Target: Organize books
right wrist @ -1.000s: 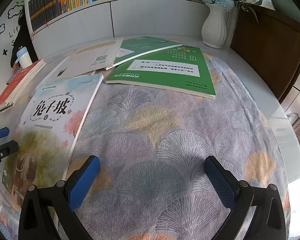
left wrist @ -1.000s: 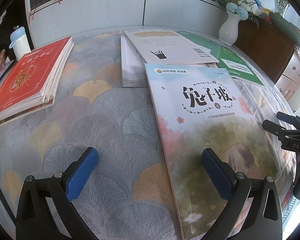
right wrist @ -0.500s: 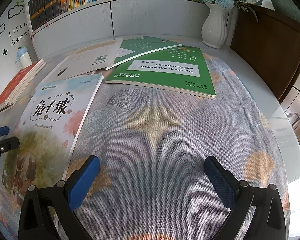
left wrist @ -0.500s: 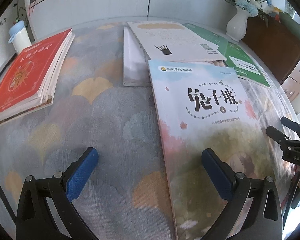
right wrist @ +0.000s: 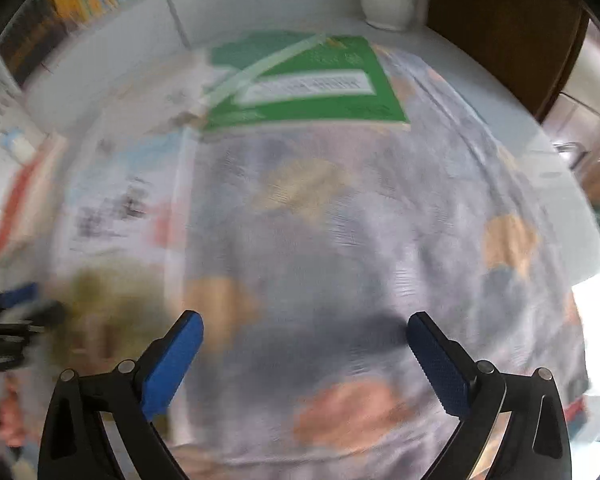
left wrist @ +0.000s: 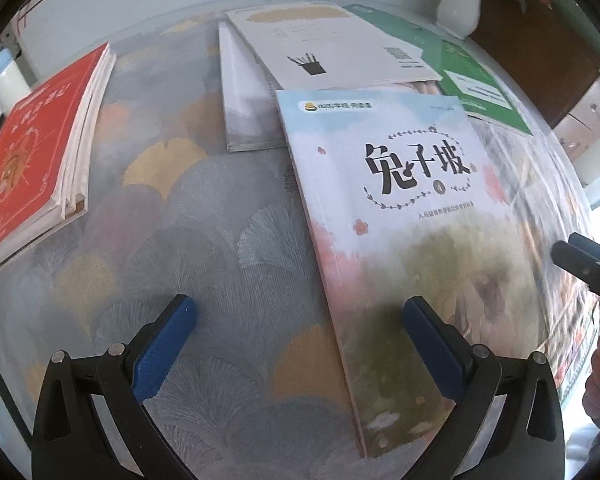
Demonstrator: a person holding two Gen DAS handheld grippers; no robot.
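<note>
Covering the table is a grey cloth printed with yellow and orange fan-shaped leaves (left wrist: 204,216), bounded at the back by a white partition wall (left wrist: 160,24). A pastel paperback with black Chinese title lettering (left wrist: 400,216) is laid flat right of centre, its spine edge facing a broad bare stretch of cloth. Its far end overlaps a white booklet with a pencil-cup drawing (left wrist: 332,48) and a plain white book (left wrist: 244,112). A green workbook with a white label (right wrist: 312,84) is seen behind, near a white ceramic vase (left wrist: 458,12). A red softcover stack (left wrist: 32,160) is set apart at the left edge.

The left gripper (left wrist: 300,336) is held released, one blue pad over bare cloth, the other over the pastel cover's near end. The right gripper (right wrist: 304,354) is spread wide above empty cloth; that view is blurred.
</note>
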